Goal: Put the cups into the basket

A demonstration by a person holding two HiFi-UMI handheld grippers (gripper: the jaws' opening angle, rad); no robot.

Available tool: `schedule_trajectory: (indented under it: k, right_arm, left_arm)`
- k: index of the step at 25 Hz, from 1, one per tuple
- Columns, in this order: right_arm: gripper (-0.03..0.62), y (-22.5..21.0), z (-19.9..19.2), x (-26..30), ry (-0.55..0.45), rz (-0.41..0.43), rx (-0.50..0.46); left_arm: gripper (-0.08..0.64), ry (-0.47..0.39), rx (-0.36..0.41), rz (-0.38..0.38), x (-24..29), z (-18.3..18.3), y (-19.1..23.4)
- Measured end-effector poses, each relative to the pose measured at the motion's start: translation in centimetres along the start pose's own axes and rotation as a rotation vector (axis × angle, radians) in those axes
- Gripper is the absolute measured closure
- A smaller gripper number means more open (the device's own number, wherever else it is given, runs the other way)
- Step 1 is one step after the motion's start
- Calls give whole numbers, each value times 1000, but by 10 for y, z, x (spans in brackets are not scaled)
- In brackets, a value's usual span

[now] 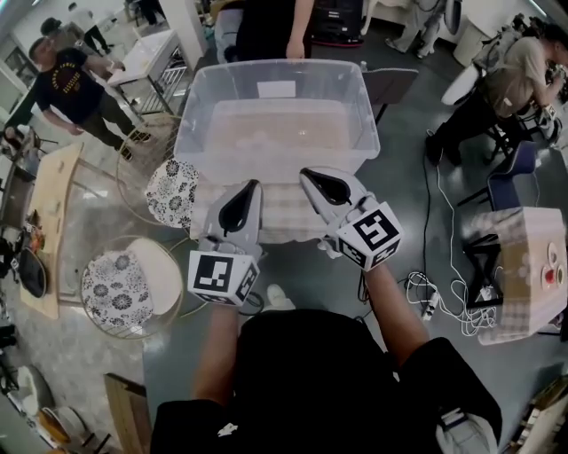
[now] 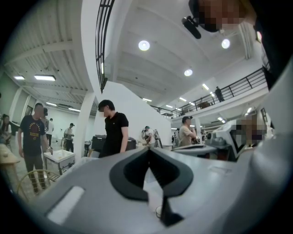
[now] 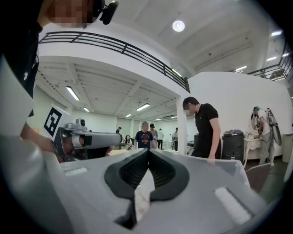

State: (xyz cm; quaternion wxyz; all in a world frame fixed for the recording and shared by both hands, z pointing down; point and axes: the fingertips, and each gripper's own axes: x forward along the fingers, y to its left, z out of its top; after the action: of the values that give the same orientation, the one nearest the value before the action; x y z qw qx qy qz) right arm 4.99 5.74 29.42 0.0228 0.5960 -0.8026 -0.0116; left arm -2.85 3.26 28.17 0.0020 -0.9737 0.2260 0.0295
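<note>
Your left tongs (image 1: 254, 184) have their jaws pressed tip to tip with nothing caught between them. Your right tongs (image 1: 305, 174) are the same: pads together, empty. You hold both level, side by side and a little apart, each pointing away from you at the basket (image 1: 213, 164), a clear plastic tub straight ahead. Both tips come up to its near wall, but I cannot tell whether they touch it. Pale round shapes (image 1: 259, 137) lie on the tub's floor, beyond the tips. They are too blurred through the plastic for me to call them cups.

The tub stands on a small table (image 1: 284, 213) under a checked cloth, which shows between your two tongs. A round stool (image 1: 173, 191) with a flowered cushion stands just left of the cloth, and a second stool (image 1: 120, 288) is nearer you. The floor (image 1: 399, 168) is grey and glossy. Cables (image 1: 444, 297) trail over it on your right, near a second checked table (image 1: 524, 266). A wooden bench (image 1: 53, 204) runs along the left edge.

A person in black (image 1: 266, 27) stands just behind the tub, one hand near its far rim. Another person (image 1: 71, 84) stands far left, and a third (image 1: 497, 93) sits far right. Overhead are a white ceiling with round lights (image 2: 144, 45) and a railed balcony (image 3: 114, 43).
</note>
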Motion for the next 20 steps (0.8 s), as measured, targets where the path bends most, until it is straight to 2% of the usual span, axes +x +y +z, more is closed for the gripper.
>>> schedule_trajectory:
  k: [12, 20]
  right_arm:
    - [591, -9, -4, 61, 38, -41, -23]
    - [591, -15, -16, 72, 70, -96, -21]
  left_arm:
    - [552, -3, -17, -34, 17, -2, 63]
    - [552, -13, -52, -46, 16, -10, 91]
